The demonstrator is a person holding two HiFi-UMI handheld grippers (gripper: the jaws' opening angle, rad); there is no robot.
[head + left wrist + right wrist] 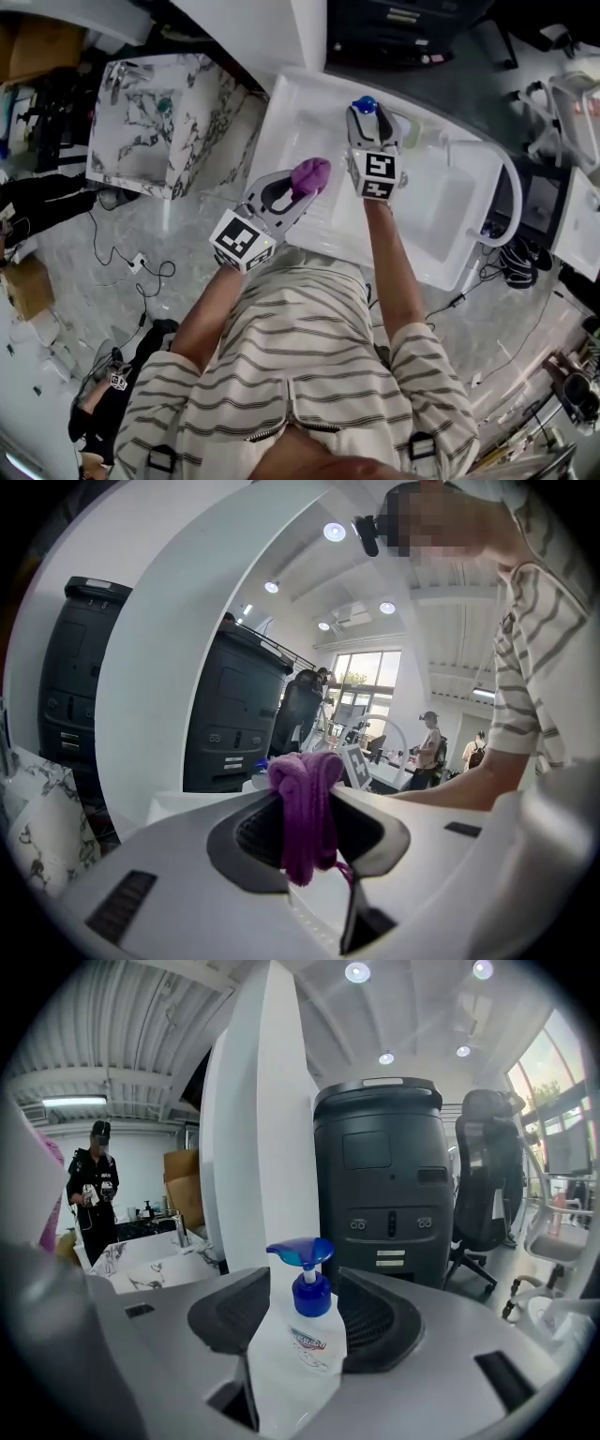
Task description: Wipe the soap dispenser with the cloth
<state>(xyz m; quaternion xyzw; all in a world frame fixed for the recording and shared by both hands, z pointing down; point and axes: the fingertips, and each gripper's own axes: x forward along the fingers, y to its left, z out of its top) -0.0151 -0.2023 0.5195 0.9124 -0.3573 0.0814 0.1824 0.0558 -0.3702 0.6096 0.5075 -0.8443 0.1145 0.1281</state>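
Your right tool (302, 1286) has its jaws spread wide, and the soap dispenser (305, 1344) stands upright between them. In the right gripper view the pads do not seem to press on the bottle, so I judge that it stands on its own rather than being held. Your left tool (292, 192) is clamped on the purple cloth (306, 803), which bunches in a knot above the jaws and hangs a little below them. The dispenser sits at the far side of the white sink (441, 202), with its blue pump head (365, 104) just beyond the right tool in the head view. The cloth is near it on the left but apart from it. Wiping looks not yet begun; this is the approach. Next you need to carry the cloth across to the bottle's side and rub, closing the right tool on the dispenser first so it does not tip or slide.
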